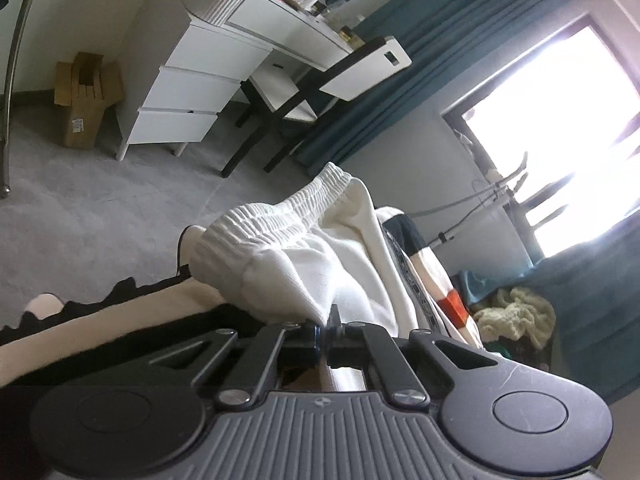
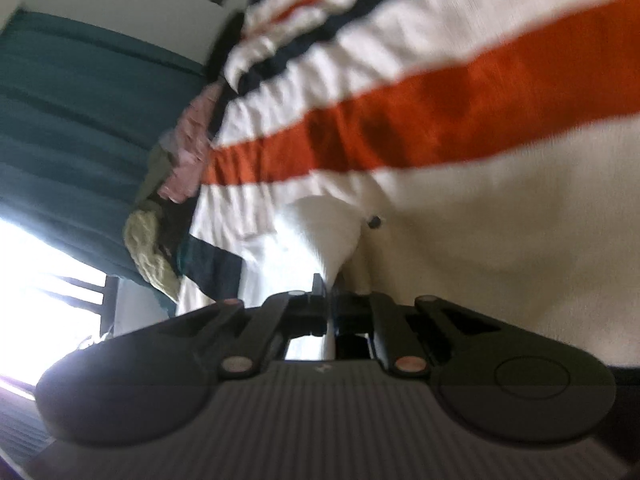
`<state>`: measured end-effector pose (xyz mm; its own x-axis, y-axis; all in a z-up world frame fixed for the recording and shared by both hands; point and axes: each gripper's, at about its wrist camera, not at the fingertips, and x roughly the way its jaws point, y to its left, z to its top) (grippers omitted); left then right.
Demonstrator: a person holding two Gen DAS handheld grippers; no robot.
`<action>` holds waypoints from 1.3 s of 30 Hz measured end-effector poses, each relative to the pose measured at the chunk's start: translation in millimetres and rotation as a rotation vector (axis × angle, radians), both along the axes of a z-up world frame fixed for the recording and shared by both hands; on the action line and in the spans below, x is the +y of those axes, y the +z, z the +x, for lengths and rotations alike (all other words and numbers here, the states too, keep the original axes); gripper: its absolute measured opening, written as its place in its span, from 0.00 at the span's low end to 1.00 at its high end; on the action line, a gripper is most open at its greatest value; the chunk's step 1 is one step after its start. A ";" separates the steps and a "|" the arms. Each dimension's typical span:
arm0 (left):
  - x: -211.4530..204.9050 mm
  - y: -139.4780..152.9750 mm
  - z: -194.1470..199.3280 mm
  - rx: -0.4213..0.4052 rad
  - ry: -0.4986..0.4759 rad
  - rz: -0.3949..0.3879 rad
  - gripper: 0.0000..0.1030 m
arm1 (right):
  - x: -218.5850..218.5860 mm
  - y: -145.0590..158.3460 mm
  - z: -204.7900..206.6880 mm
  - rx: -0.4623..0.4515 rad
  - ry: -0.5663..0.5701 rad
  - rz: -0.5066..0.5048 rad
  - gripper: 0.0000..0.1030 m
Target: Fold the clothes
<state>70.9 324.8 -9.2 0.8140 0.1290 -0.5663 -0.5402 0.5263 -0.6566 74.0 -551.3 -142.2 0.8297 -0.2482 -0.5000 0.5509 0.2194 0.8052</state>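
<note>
- In the left wrist view, the left gripper point(image 1: 327, 330) is seen clamped on a fold of white garment point(image 1: 304, 256); its elastic waistband point(image 1: 280, 210) is raised above the jaws.
- In the right wrist view, which is blurred, the right gripper point(image 2: 329, 294) is seen pinched on white cloth of the same kind; a striped garment point(image 2: 420, 128) with orange and navy bands is spread just behind it.
- Further off, a pale knitted item point(image 1: 516, 316) is heaped against teal fabric.
- Beyond, grey carpet point(image 1: 100, 208), a white desk point(image 1: 224, 60), a chair point(image 1: 320, 88) and a cardboard box point(image 1: 86, 96) are shown; teal curtains point(image 1: 432, 40) are hung beside a bright window point(image 1: 560, 128).
</note>
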 end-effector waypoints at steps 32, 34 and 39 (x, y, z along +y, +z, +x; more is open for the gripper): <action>-91.6 23.1 -42.5 0.192 -0.265 0.626 0.86 | 63.9 71.8 -26.9 0.148 0.101 -0.469 0.76; -111.0 29.3 -39.4 0.151 -0.302 0.674 0.87 | 77.1 80.6 -26.2 0.120 0.148 -0.531 0.76; -172.8 35.5 -23.7 0.083 -0.407 0.791 0.87 | 110.1 102.8 -24.5 0.051 0.264 -0.686 0.76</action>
<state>47.2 152.0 26.3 0.8425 0.2167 -0.4932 -0.2420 0.9702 0.0130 49.6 -441.1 -39.3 0.8849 -0.3144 -0.3437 0.4433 0.7950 0.4141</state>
